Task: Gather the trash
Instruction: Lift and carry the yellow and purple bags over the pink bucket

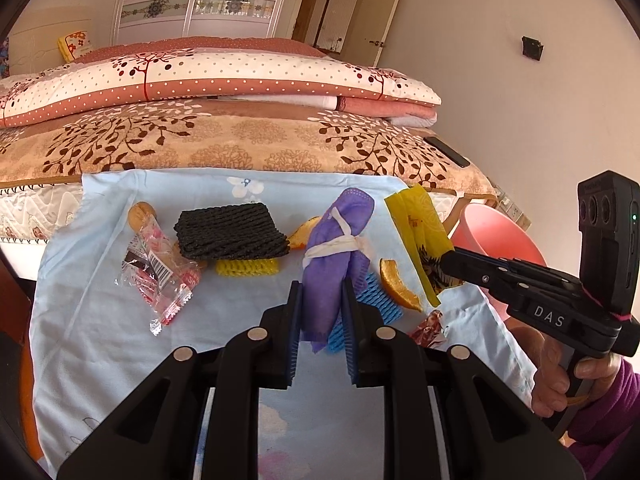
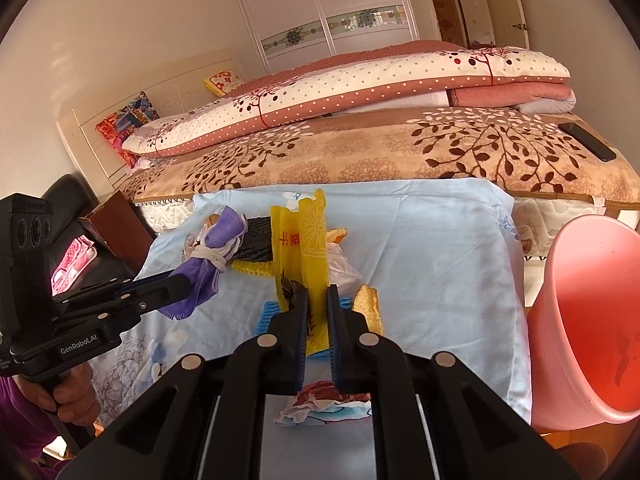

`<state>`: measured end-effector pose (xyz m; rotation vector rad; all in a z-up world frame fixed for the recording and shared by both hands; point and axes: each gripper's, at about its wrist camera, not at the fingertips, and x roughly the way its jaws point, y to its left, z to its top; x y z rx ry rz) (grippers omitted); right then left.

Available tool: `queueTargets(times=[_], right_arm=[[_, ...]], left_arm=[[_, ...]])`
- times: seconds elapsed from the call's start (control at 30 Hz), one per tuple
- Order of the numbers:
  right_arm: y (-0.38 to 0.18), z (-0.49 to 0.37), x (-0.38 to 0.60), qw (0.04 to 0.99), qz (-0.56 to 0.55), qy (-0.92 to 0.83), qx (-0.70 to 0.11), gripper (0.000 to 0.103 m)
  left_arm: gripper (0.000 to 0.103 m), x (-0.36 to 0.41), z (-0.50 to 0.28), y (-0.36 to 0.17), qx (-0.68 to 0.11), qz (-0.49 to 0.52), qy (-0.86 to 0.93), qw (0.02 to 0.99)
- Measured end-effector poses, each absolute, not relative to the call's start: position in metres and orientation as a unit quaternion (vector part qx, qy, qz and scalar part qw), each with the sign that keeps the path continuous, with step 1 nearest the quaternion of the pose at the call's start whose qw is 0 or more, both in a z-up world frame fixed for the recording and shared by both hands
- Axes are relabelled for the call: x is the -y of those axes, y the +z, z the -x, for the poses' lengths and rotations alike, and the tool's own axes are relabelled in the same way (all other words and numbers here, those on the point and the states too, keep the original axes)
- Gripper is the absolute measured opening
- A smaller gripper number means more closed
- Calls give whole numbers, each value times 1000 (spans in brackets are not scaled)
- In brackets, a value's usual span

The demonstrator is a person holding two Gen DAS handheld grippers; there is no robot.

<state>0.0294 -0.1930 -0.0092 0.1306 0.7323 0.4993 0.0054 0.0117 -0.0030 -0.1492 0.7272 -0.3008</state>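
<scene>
Both grippers loaded, lifted clear of the blue cloth [image 1: 100,288].

Left gripper [image 1: 320,312]: jaws narrowed on a rolled purple face mask [image 1: 336,248] tied with its own white straps. Mask stands up between the pads, lower end dangling.

Right gripper [image 2: 318,312]: jaws nearly together, pinching a thin yellow plastic bag [image 2: 300,248] that stands up above them.

Step in hand, as I judge it: pick-up finished, carry to the pink bin [image 2: 592,320] comes next. Bin sits at the right edge of the cloth, mouth tilted toward the right gripper. Bag is limp and may drag; needs to be over the mouth before release. Left has the longer reach across.

Left view only: snack wrapper [image 1: 160,280], black foam net [image 1: 232,232] over a yellow one [image 1: 246,267], orange peel [image 1: 400,288], blue netting [image 1: 376,300] under the mask.

Right view only: bin's inside, apparently bare; crumpled wrapper [image 2: 320,404] below the jaws.
</scene>
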Motion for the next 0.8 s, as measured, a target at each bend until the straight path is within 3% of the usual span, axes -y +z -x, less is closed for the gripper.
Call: queueTargets(times=[0.8], right_arm=[[-3, -19, 268, 928, -104, 137, -329, 9]], left_arm=[[19, 86, -32, 15, -335, 63, -188, 921]])
